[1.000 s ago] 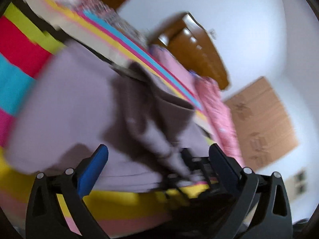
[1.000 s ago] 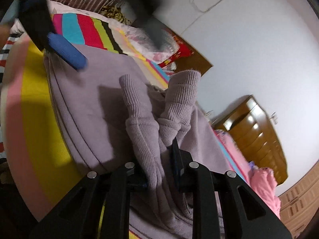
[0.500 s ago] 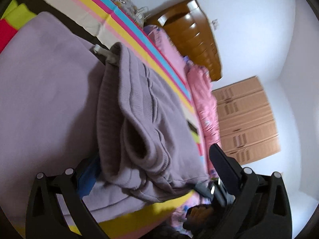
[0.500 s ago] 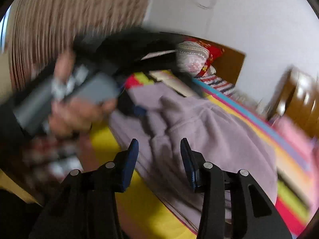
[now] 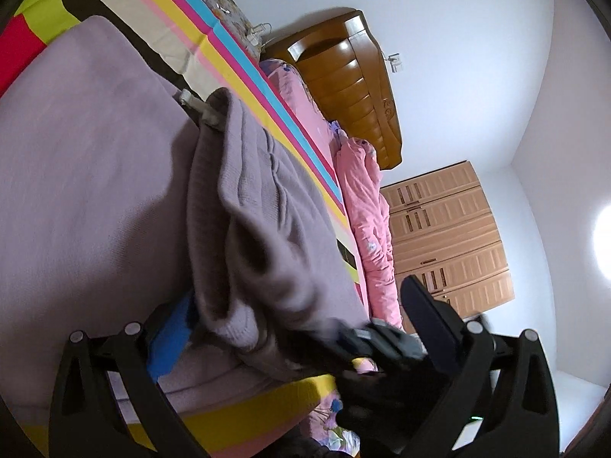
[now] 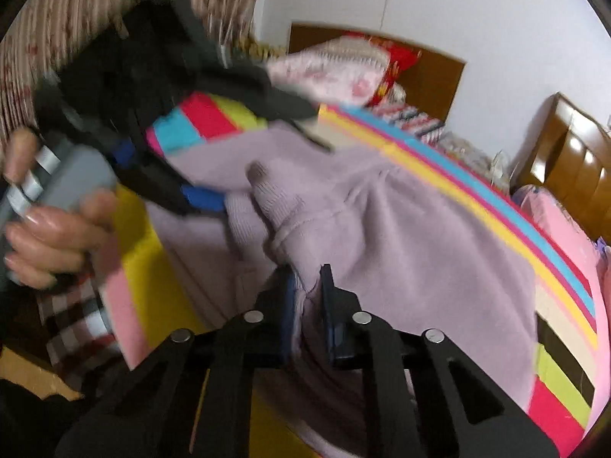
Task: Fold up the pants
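My right gripper has just closed its jaws, and now pinches a fold of the soft lilac knit pants lying on the rainbow-striped bedspread, so I can lift that layer. My left gripper stands wide around the ribbed cuffs, not pressing, ready to steady them.

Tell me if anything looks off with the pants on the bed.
The lilac pants are not lying flat: ribbed cuffs stand bunched mid-fabric. The right gripper pinches a fold. The left gripper is open.
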Demonstrator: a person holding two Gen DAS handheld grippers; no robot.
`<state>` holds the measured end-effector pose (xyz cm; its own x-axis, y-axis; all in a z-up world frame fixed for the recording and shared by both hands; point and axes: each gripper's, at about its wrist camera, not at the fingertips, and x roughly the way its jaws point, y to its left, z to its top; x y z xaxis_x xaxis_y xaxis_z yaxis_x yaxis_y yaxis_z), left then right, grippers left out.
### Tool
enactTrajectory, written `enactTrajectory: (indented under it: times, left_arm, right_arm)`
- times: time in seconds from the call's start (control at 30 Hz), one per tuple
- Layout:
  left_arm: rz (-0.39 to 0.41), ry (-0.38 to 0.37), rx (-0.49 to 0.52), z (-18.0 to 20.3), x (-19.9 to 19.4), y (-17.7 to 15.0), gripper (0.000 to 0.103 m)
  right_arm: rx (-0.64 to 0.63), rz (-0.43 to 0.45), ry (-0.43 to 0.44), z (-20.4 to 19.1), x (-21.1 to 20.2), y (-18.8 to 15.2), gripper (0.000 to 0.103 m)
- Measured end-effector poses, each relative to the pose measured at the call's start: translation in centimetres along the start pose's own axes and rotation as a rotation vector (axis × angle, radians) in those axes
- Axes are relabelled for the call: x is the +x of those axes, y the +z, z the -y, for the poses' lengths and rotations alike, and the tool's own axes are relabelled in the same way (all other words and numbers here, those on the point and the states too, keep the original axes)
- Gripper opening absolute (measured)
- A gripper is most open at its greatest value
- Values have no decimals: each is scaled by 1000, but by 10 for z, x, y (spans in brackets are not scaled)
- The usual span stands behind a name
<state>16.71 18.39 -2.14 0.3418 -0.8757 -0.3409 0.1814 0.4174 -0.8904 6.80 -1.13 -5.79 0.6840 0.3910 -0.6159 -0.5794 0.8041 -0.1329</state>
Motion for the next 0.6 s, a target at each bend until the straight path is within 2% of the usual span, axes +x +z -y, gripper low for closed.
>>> enactTrajectory:
  times: [0.03, 0.1, 0.2, 0.37, 0.43, 0.47, 0.5, 0.53, 0.6]
  left_arm:
    - [-3, 0, 1, 0, 1, 1, 101]
    - [-1, 5, 4, -1, 0, 0, 101]
    - [0, 23, 5, -2, 0, -1, 101]
    - [-8, 112, 21, 7, 8, -2, 98]
    - [-19, 174, 45, 13, 13, -4, 79]
    - [-35, 215, 52, 15, 17, -4, 59]
    - [-49, 261, 56, 15, 21, -4, 46]
    - [-49, 279, 64, 18, 21, -4, 44]
    - [-39, 302, 89, 24, 19, -3, 33]
  right_arm:
    - [-19, 27, 3, -1, -6, 6, 12]
    - [-92, 19, -27, -9, -15, 6, 12]
    - [-150, -58, -14, -17, 2, -7, 12]
    - [-179, -45, -51, -26, 10, -14, 14]
    - [-166, -37, -36, -22, 10, -13, 14]
    - [-124, -27, -6, -15, 7, -12, 14]
    - [-94, -13, 18, -10, 5, -11, 14]
    - [-73, 7, 37, -5, 1, -10, 14]
    - [-74, 20, 43, -4, -6, -8, 15]
